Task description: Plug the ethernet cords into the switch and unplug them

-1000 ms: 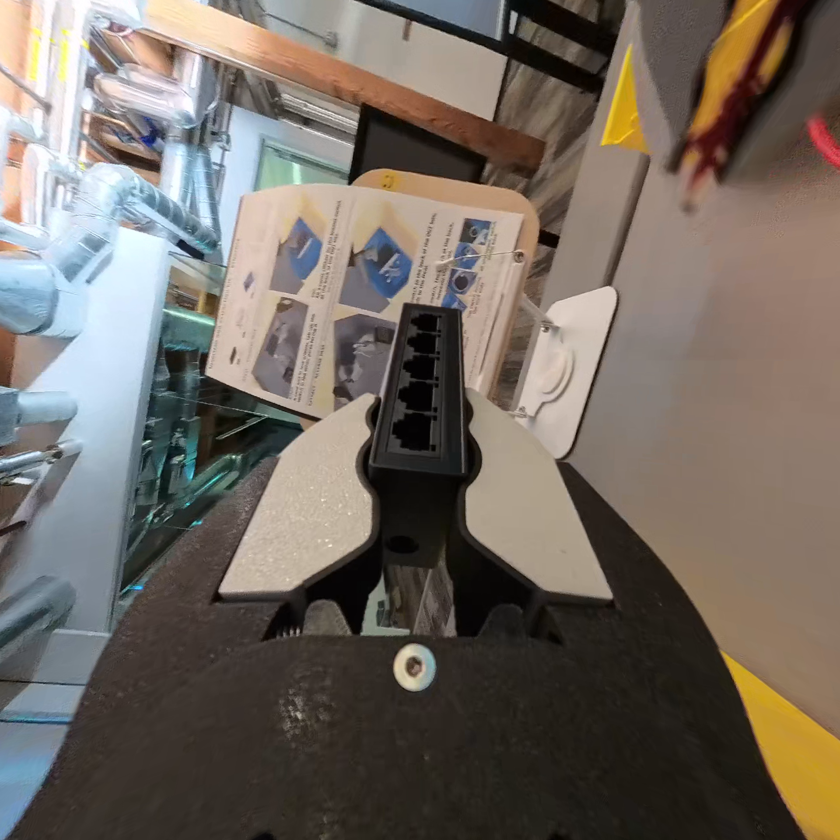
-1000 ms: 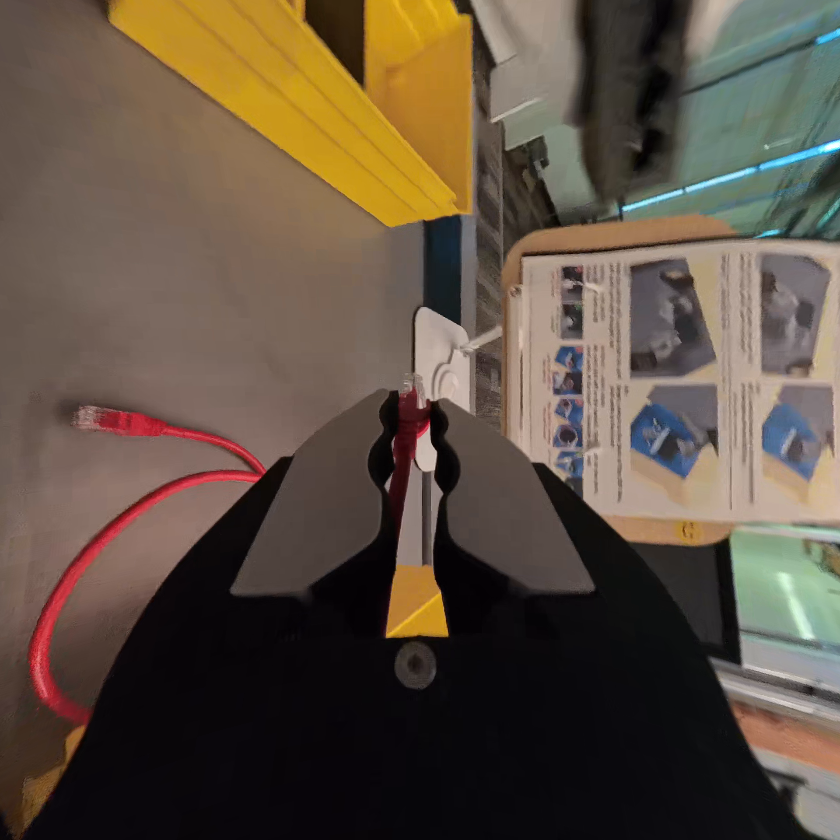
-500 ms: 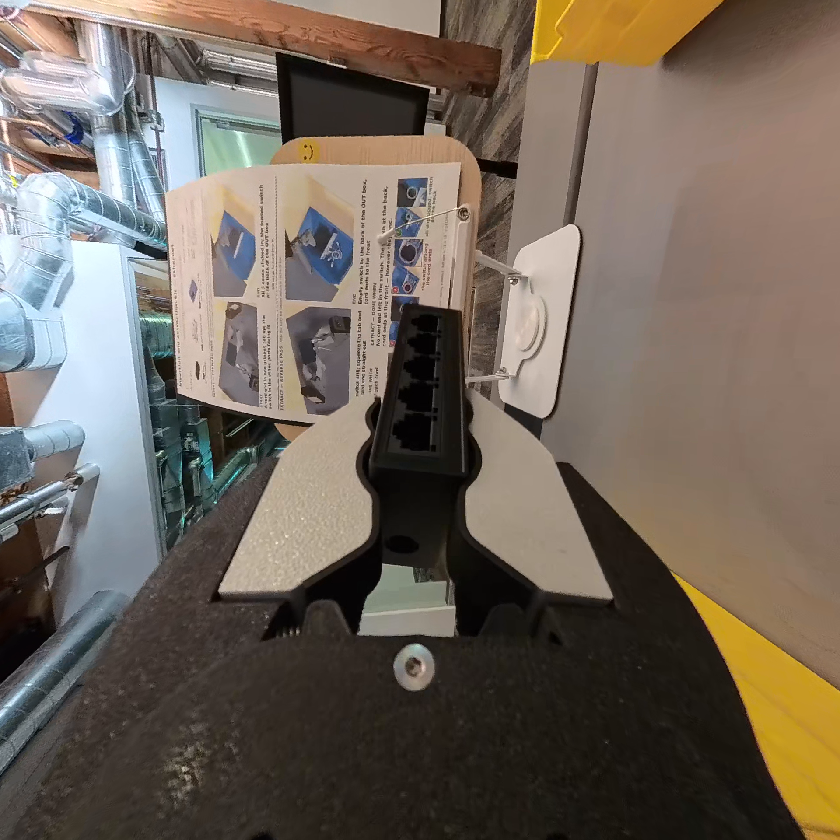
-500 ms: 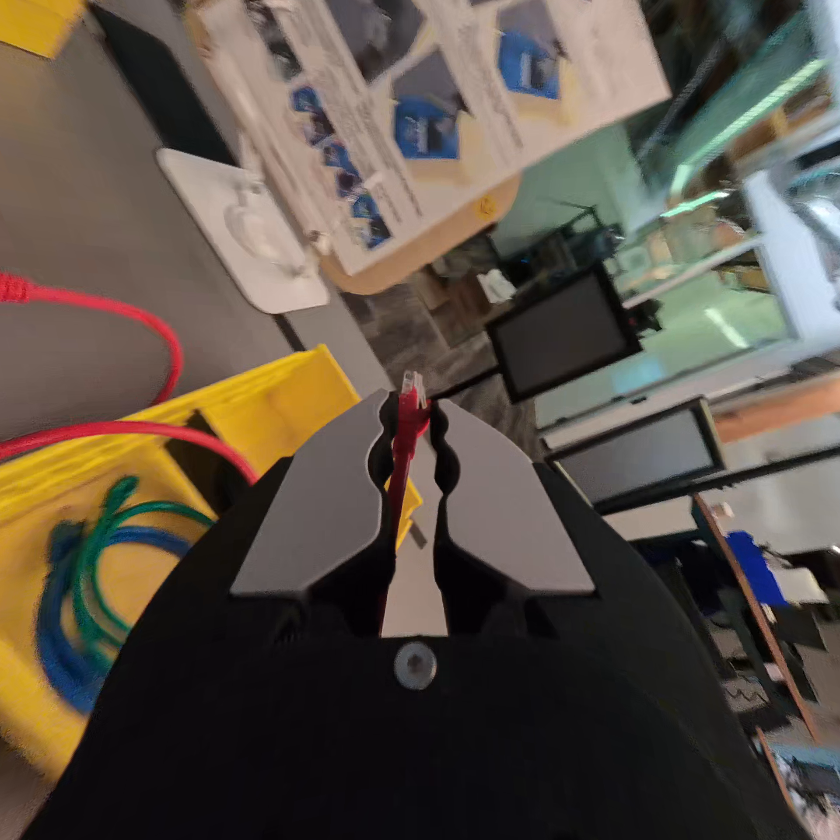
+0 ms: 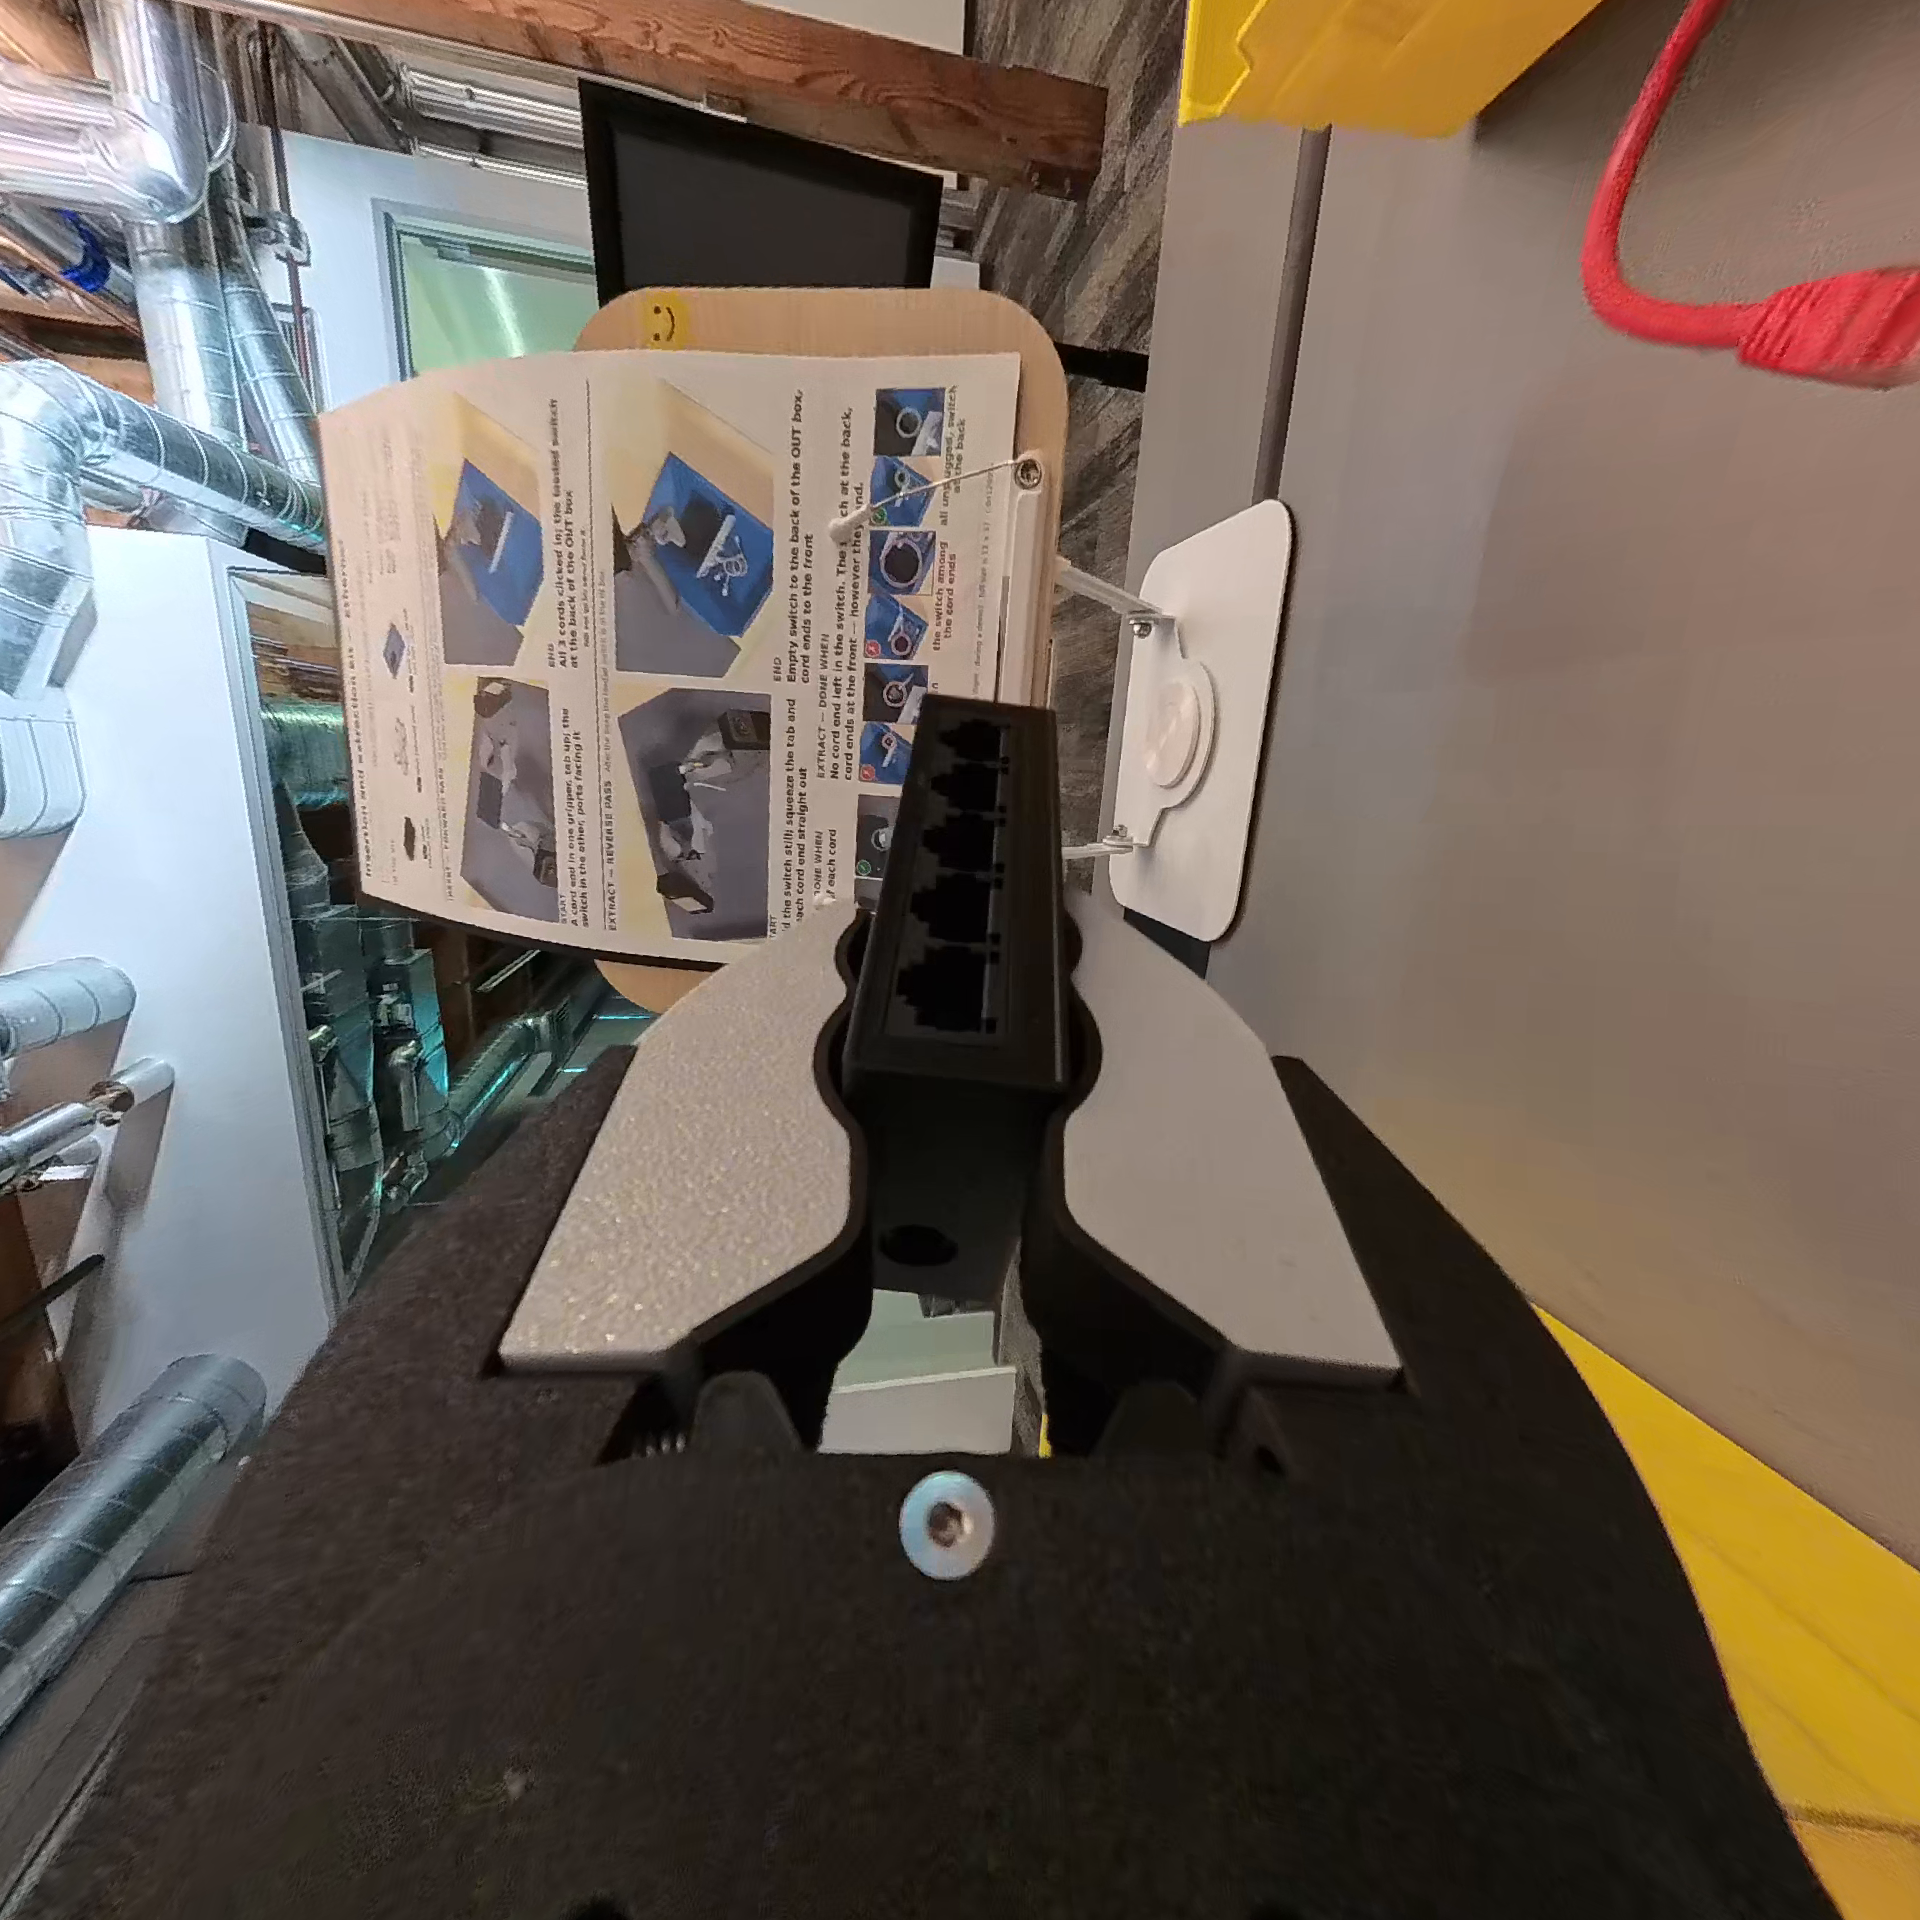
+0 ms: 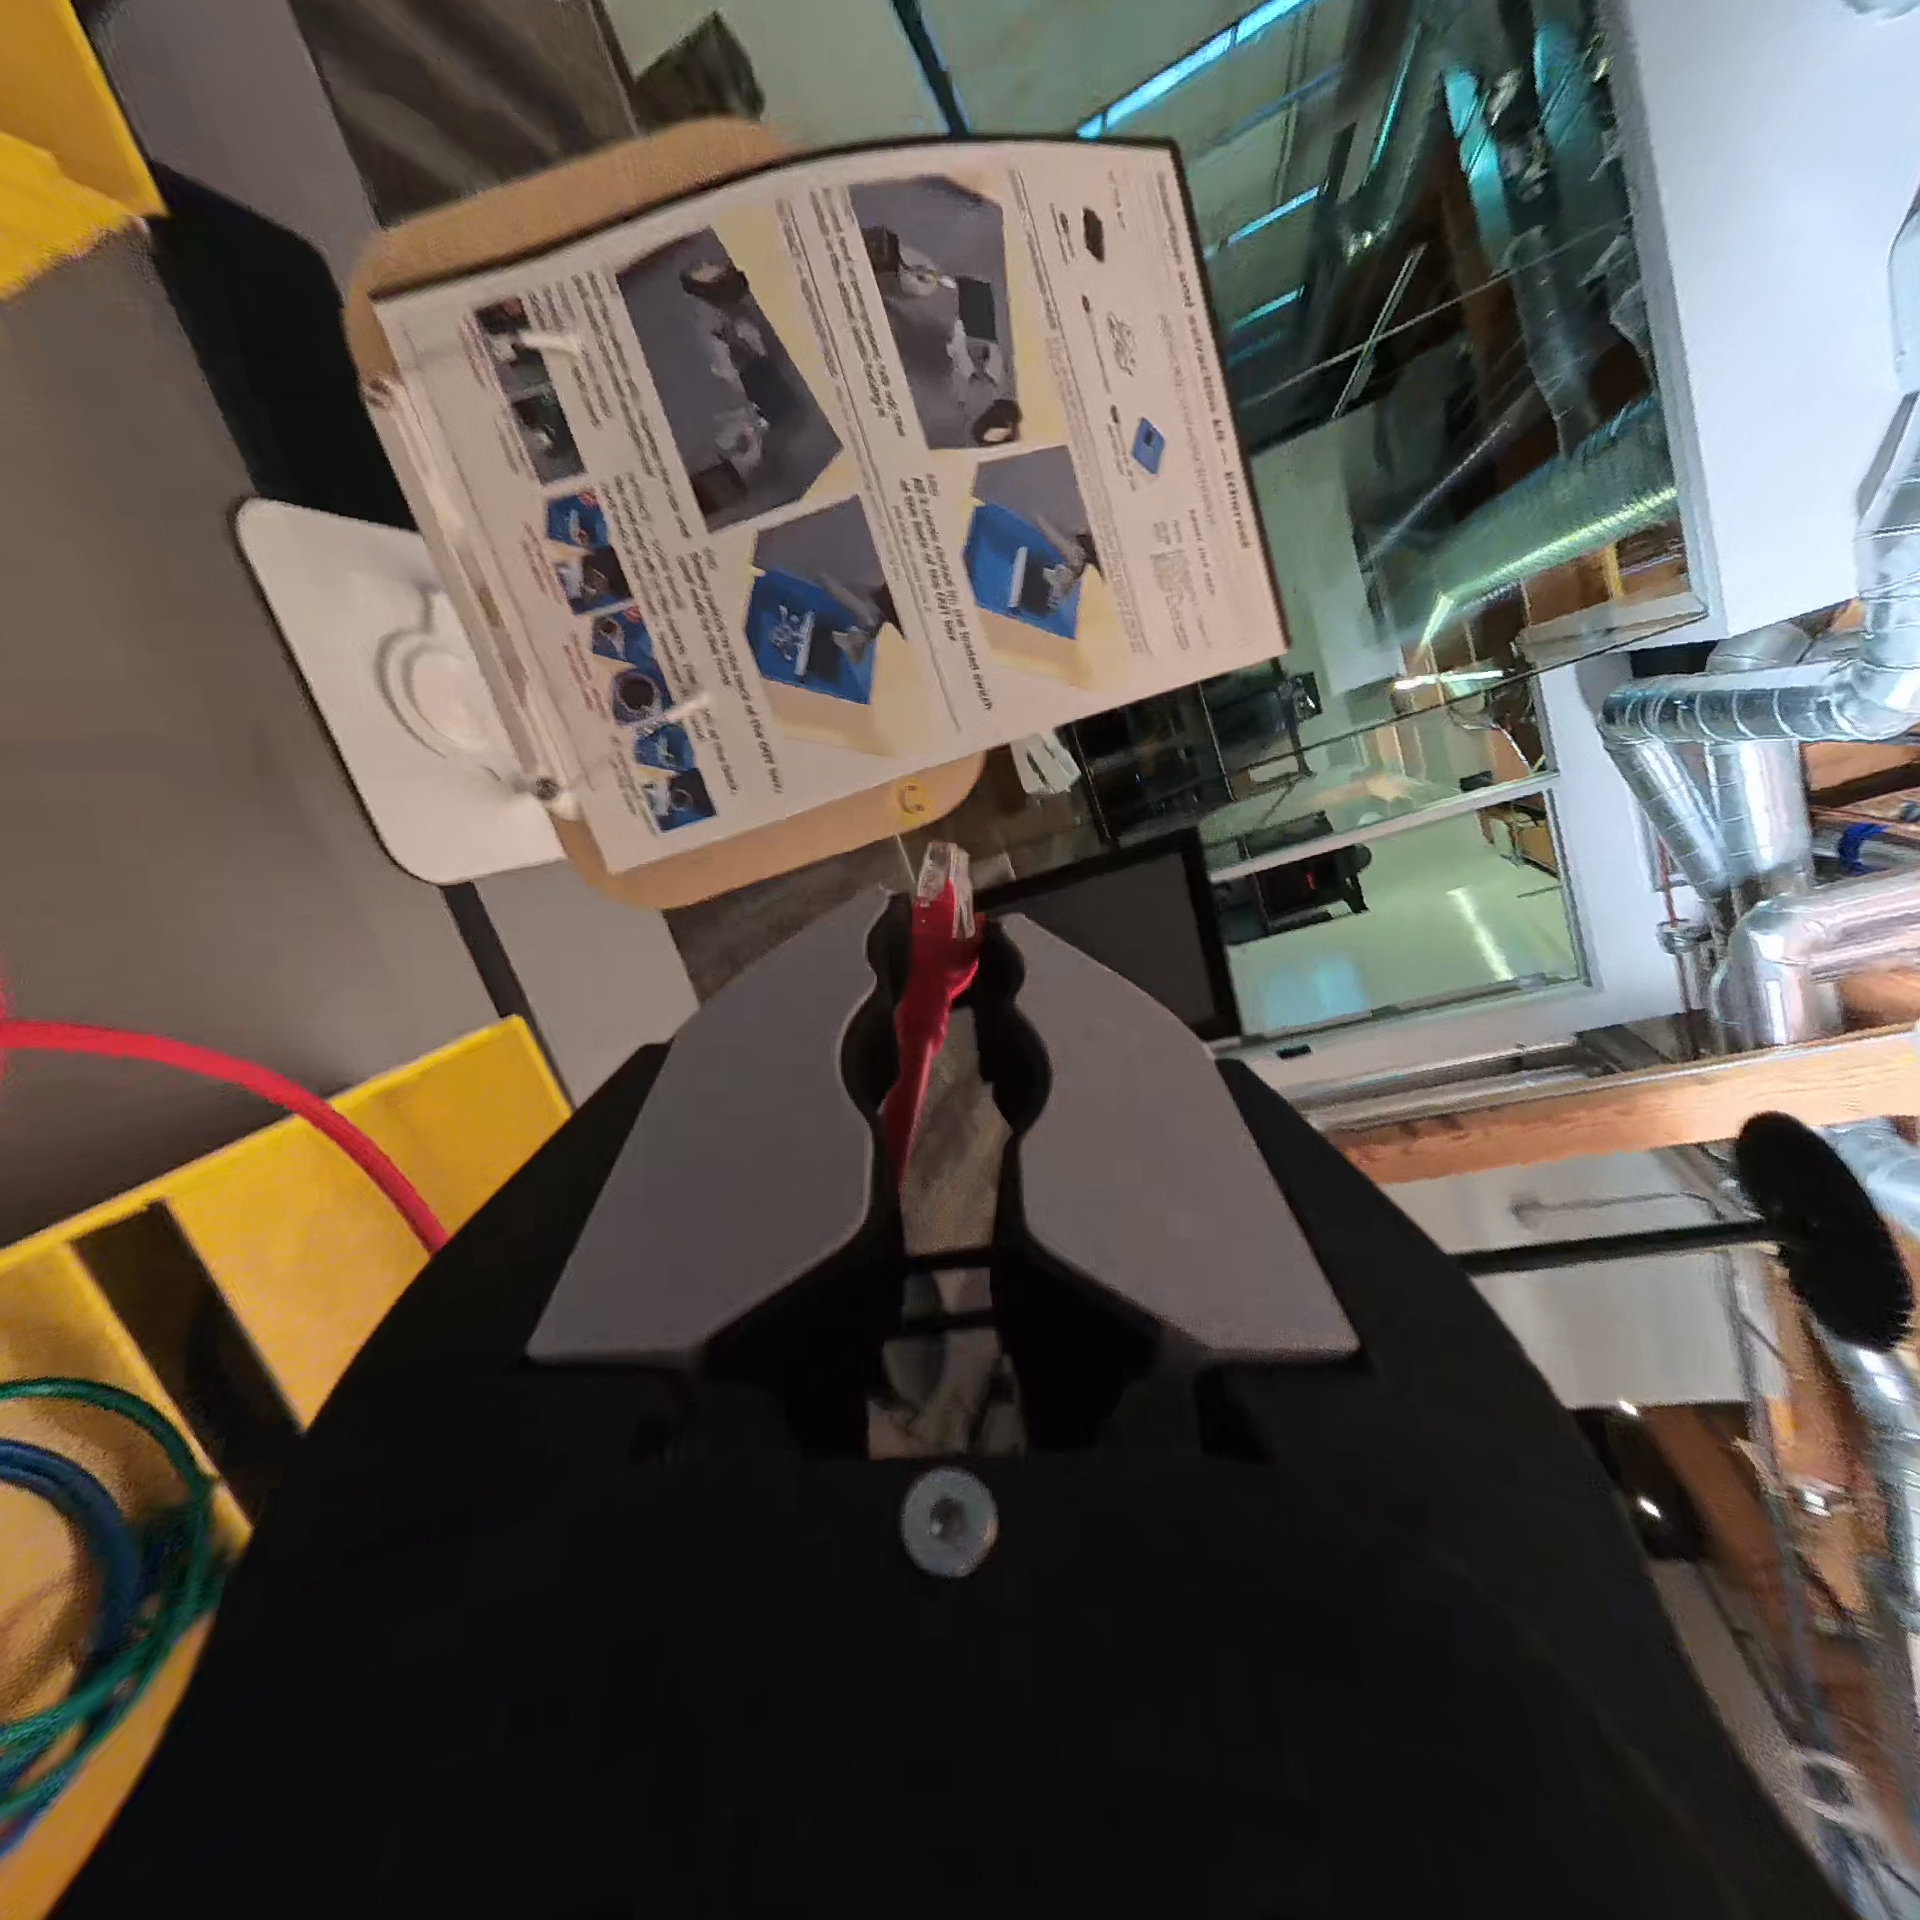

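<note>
Since half a second ago my right wrist view has swung round: the instruction sheet (image 6: 821, 488) now sits square ahead instead of high at the frame's top, and in the left wrist view a loop of red ethernet cord (image 5: 1704, 260) has come into the upper right corner.

The grey desk (image 5: 1610, 831) fills the right of the left view, with a yellow bin (image 5: 1351, 52) at its top edge. The sheet's board stands on a white stand (image 5: 1195, 727) at the desk edge, directly beyond both tools.

My left gripper (image 5: 956, 997) has its fingers clamped on the black switch (image 5: 961, 914), held on edge, its row of ports facing the camera, all empty.

My right gripper (image 6: 940, 977) has its fingers closed on the cord's red boot, the clear plug (image 6: 943, 871) poking out past the tips.

Only the right view shows the green and blue cords (image 6: 94, 1558) coiled in the yellow bin at lower left.
</note>
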Demonstrator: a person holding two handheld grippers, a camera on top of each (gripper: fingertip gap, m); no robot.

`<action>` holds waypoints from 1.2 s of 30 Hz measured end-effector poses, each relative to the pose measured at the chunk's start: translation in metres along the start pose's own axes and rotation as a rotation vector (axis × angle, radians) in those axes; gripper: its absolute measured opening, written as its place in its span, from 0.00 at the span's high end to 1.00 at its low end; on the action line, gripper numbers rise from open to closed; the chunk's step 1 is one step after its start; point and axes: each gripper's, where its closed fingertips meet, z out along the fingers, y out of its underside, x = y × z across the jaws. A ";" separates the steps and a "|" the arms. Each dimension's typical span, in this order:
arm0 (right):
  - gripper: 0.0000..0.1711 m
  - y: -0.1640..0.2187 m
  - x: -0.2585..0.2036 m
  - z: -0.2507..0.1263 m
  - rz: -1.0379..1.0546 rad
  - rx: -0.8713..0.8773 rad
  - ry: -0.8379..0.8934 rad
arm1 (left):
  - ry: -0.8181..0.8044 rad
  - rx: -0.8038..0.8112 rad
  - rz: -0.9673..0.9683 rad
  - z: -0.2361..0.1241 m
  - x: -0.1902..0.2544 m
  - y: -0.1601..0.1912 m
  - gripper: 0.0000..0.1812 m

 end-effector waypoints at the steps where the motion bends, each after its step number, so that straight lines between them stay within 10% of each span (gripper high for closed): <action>1: 0.92 -0.006 0.012 0.001 -0.024 -0.028 0.005 | 0.001 0.003 -0.002 -0.001 0.000 -0.001 0.82; 8: 0.92 -0.013 0.082 -0.024 -0.060 -0.178 0.030 | 0.004 0.029 -0.006 -0.010 -0.003 -0.009 0.83; 22: 0.91 0.078 0.062 -0.036 0.004 -0.398 -0.006 | 0.017 0.022 -0.029 -0.012 -0.005 -0.005 0.83; 36: 0.91 0.056 0.114 -0.065 -0.051 -0.474 0.110 | 0.036 0.011 -0.023 -0.008 0.001 -0.006 0.83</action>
